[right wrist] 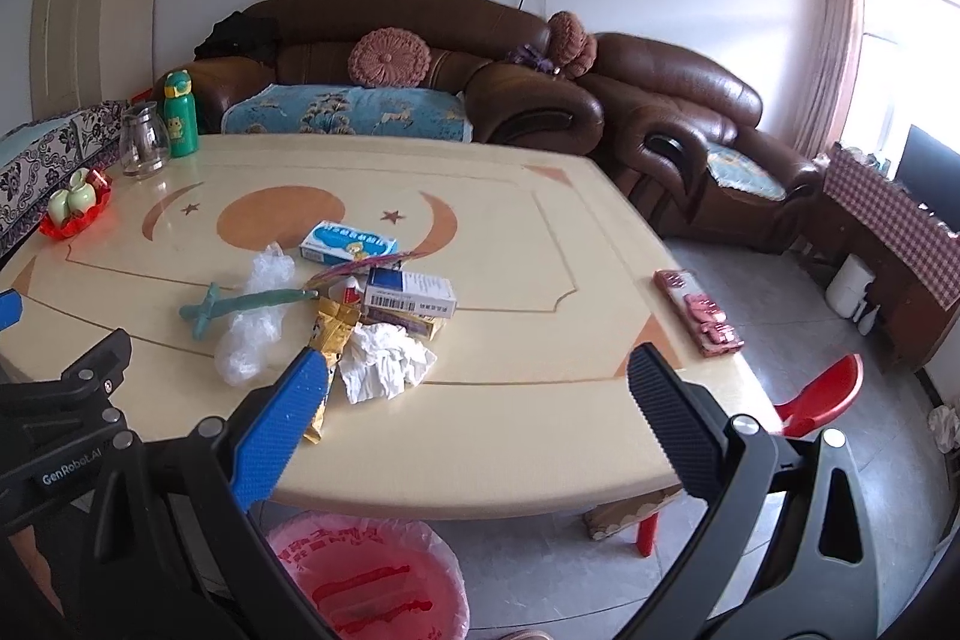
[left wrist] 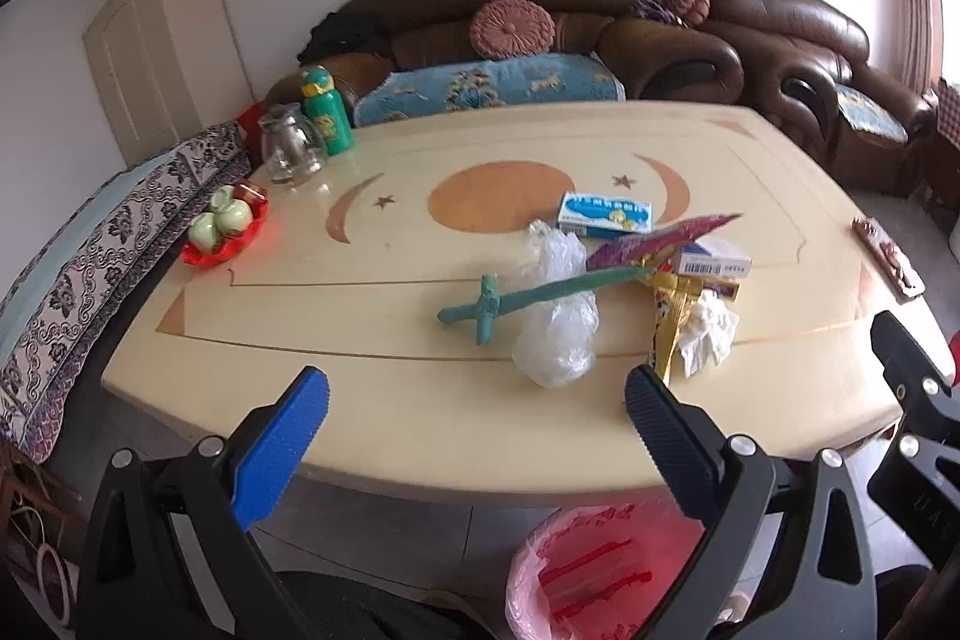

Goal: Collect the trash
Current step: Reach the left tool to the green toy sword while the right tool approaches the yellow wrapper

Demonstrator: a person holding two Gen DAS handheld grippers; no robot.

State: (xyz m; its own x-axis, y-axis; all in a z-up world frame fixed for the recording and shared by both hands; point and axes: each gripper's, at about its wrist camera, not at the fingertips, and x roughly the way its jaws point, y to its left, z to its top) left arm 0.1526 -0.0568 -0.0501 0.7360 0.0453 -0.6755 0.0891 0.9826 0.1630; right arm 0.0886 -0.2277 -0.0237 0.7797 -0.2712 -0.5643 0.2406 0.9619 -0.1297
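A pile of trash lies on the cream table (left wrist: pixel 372 418): a clear plastic bag (left wrist: pixel 555 334), a green toy sword (left wrist: pixel 528 298), a gold wrapper (left wrist: pixel 675 322), a crumpled white tissue (right wrist: pixel 384 358), a purple wrapper (left wrist: pixel 654 238), a blue-white box (right wrist: pixel 348 241) and a white box with a barcode (right wrist: pixel 408 292). A bin with a pink liner (right wrist: pixel 366 580) stands under the near table edge. My left gripper (left wrist: pixel 477 400) is open and empty, above the near edge. My right gripper (right wrist: pixel 477 394) is open and empty, just right of the tissue.
A glass jar (left wrist: pixel 291 151), a green bottle (left wrist: pixel 324 109) and a red dish with green cups (left wrist: pixel 225 229) stand at the far left of the table. A pink packet (right wrist: pixel 699 310) lies at its right edge. A brown sofa (right wrist: pixel 420 58) is behind; a red stool (right wrist: pixel 816 400) stands right.
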